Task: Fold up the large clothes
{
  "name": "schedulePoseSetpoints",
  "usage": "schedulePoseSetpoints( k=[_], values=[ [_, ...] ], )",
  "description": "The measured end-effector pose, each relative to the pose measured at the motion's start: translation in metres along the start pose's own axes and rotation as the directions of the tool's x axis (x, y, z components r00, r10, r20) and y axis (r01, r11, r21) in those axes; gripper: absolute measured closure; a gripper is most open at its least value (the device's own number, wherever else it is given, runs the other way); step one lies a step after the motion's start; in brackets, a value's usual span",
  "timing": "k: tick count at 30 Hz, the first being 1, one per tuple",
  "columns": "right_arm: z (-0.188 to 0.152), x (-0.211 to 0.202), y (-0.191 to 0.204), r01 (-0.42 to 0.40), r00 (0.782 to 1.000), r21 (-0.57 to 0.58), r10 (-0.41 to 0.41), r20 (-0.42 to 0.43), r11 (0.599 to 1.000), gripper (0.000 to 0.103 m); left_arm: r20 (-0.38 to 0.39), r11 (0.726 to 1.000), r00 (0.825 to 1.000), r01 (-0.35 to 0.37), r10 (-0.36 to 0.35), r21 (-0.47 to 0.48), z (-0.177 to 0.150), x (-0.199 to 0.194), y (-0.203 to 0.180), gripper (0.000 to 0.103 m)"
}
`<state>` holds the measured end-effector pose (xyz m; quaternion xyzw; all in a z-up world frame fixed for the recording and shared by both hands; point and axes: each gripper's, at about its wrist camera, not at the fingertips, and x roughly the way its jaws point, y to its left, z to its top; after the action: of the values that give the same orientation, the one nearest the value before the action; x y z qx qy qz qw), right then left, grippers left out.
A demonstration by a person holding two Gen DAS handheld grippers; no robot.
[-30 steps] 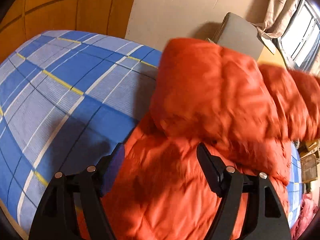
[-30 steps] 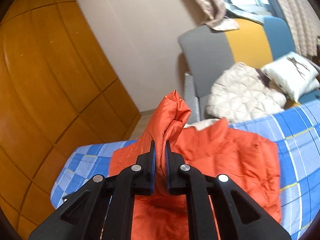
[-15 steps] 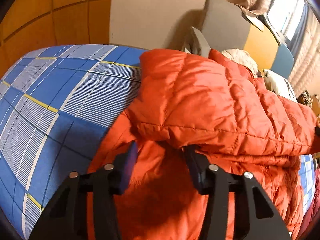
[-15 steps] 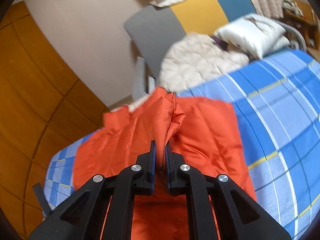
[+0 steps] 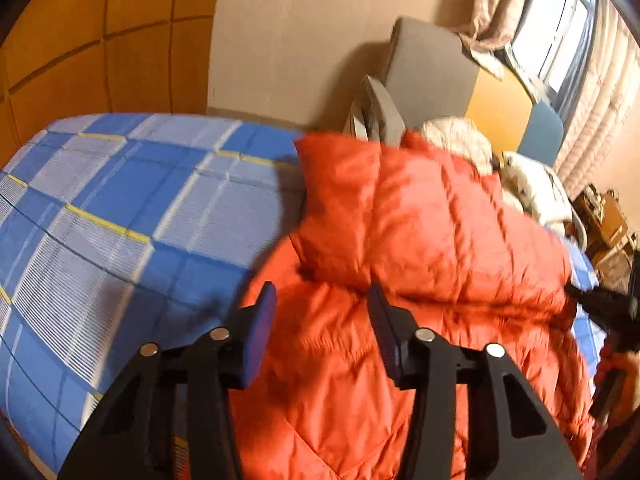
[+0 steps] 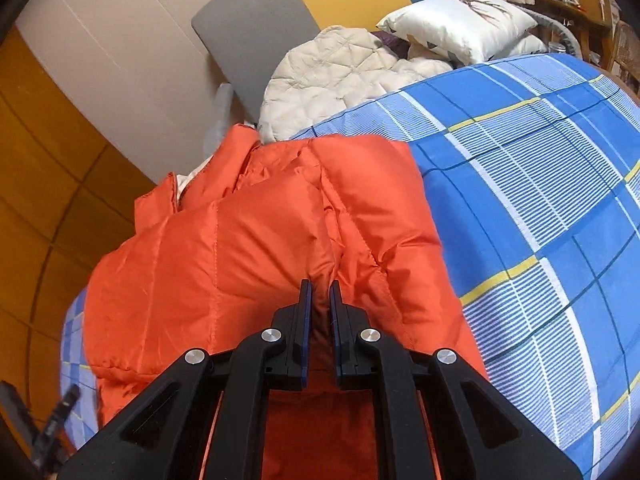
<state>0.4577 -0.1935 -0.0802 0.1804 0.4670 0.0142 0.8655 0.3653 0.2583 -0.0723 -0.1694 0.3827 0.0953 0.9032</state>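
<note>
I can make out no text, label, brand, number or sign anywhere in either wrist view from here; nothing printed shows itself as legible.

One orange jacket (image 6: 256, 240), one cream jacket (image 6: 332, 76), one pillow (image 6: 460, 24).
</note>
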Motion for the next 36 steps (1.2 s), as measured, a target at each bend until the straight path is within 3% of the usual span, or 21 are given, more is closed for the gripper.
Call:
schedulePoseSetpoints(
  k=[1, 3, 4, 5, 9, 14, 18, 25, 36],
  values=[
    [0.0, -0.003, -0.001, 0.0, 1.0, 0.004, 0.0, 0.004, 1.0, 0.095, 0.009, 1.0, 1.0, 0.008, -0.008, 0.0, 0.005, -0.001, 0.0, 0.052],
    [0.002, -0.015, 0.003, 0.047, 0.998, -0.024, -0.046, 0.036, 0.999, 0.077, 0.028, 1.0, 0.999, 0.02, -0.02, 0.01, 0.017, -0.001, -0.002, 0.051],
    [0.003, -0.025, 0.006, 0.065, 0.996, -0.036, -0.063, 0.07, 0.997, 0.057, 0.034, 1.0, 0.999, 0.023, -0.024, 0.011, 0.024, 0.001, -0.003, 0.051],
    [0.004, -0.033, 0.009, 0.081, 0.992, -0.047, -0.076, 0.099, 0.996, 0.048, 0.04, 1.0, 0.999, 0.028, -0.028, 0.013, 0.028, 0.002, -0.005, 0.051],
    [0.008, -0.054, 0.037, 0.041, 0.988, -0.139, -0.019, 0.15, 0.989, 0.047, 0.045, 0.999, 0.998, 0.046, -0.047, 0.023, 0.05, 0.015, -0.016, 0.05],
    [0.01, -0.034, 0.074, -0.01, 0.994, -0.218, 0.032, 0.101, 0.976, 0.047, 0.036, 0.996, 0.998, 0.051, -0.054, 0.075, 0.068, 0.037, -0.04, 0.048],
    [0.008, -0.005, 0.087, 0.009, 0.998, -0.248, 0.005, 0.055, 0.969, 0.047, 0.022, 0.99, 0.998, 0.048, -0.051, 0.134, 0.077, 0.057, -0.06, 0.047],
    [0.004, 0.033, 0.076, 0.088, 0.996, -0.259, -0.083, 0.031, 0.962, 0.047, -0.075, 0.987, 0.997, 0.044, -0.033, 0.152, 0.072, 0.108, -0.064, 0.047],
    [-0.008, 0.063, 0.07, 0.143, 0.99, -0.304, -0.142, 0.025, 0.942, 0.047, -0.099, 0.99, 0.995, 0.02, -0.006, 0.14, 0.046, 0.13, -0.058, 0.046]
  ],
)
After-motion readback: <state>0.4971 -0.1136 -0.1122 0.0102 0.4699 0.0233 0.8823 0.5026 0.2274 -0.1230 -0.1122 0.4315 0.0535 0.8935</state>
